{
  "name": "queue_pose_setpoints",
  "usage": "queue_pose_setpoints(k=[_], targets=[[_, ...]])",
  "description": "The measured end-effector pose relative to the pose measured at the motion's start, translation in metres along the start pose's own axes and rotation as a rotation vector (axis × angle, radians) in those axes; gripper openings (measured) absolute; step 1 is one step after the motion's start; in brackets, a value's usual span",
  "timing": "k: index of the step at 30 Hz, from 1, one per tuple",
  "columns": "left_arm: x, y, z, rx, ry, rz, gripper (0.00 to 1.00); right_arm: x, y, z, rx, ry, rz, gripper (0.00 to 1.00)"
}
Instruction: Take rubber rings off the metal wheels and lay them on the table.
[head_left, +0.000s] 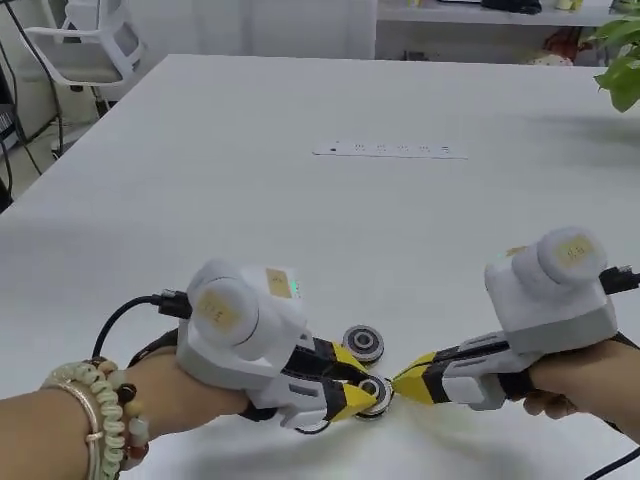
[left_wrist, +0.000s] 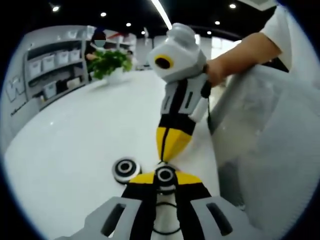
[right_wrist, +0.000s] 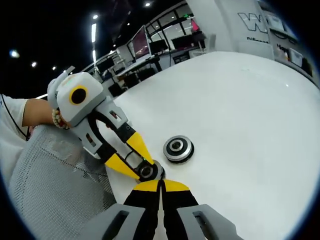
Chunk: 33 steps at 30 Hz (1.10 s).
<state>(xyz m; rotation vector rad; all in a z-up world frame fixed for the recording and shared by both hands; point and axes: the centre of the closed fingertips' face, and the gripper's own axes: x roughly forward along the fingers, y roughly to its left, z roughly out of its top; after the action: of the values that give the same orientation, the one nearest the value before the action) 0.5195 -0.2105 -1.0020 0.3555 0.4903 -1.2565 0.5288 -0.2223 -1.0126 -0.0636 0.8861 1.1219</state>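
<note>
The left gripper (head_left: 362, 395) is clamping a metal wheel (head_left: 376, 391), and the right gripper (head_left: 404, 381), jaws pressed together, is touching its rim. It should be catching the rubber ring (left_wrist: 165, 167) by its edge and peeling outward while the left is bracing firmly.

Two metal wheels (head_left: 363, 342) (head_left: 378, 393), two grippers (head_left: 370, 389) (head_left: 398, 381), one table (head_left: 300, 220)

The left gripper (head_left: 372, 394) and right gripper (head_left: 398, 380) are built with white-grey housings and yellow-black jaws. A black cable (head_left: 128, 312) is attached at the left one's 9 o'clock. Bead bracelets (head_left: 98, 410) and a white sleeve (left_wrist: 281, 25) are worn.
</note>
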Motion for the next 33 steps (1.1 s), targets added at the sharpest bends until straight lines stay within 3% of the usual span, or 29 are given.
queue_pose_setpoints(k=[3, 5, 8, 21, 25, 30, 31, 32, 33], targets=[[0.0, 0.0, 0.0, 0.015, 0.006, 0.002, 0.14, 0.0, 0.003, 0.003, 0.057, -0.01, 0.011, 0.0], [0.0, 0.0, 0.0, 0.016, 0.011, 0.003, 0.14, 0.0, 0.008, 0.003, 0.046, -0.02, 0.02, 0.0], [0.0, 0.0, 0.0, 0.021, 0.017, 0.004, 0.13, 0.001, 0.009, 0.004, 0.093, -0.024, 0.023, 0.0], [0.0, 0.001, -0.001, 0.03, 0.024, 0.007, 0.13, 0.001, 0.015, 0.008, 0.085, -0.03, 0.035, 0.0], [0.0, 0.001, -0.001, 0.029, 0.025, 0.008, 0.13, -0.002, 0.016, 0.011, 0.16, -0.056, 0.076, 0.0], [0.0, 0.001, -0.001, 0.027, 0.026, 0.009, 0.13, -0.001, 0.025, 0.014, 0.154, -0.069, 0.109, 0.0], [0.0, 0.001, -0.001, 0.026, 0.026, 0.009, 0.13, -0.001, 0.032, 0.021, 0.164, -0.101, 0.153, 0.0], [0.0, 0.001, -0.001, 0.026, 0.025, 0.008, 0.13, -0.003, 0.032, 0.031, 0.176, -0.15, 0.153, 0.0], [0.0, 0.001, 0.0, 0.026, 0.024, 0.01, 0.13, -0.004, 0.029, 0.026, 0.189, -0.102, 0.146, 0.0]])
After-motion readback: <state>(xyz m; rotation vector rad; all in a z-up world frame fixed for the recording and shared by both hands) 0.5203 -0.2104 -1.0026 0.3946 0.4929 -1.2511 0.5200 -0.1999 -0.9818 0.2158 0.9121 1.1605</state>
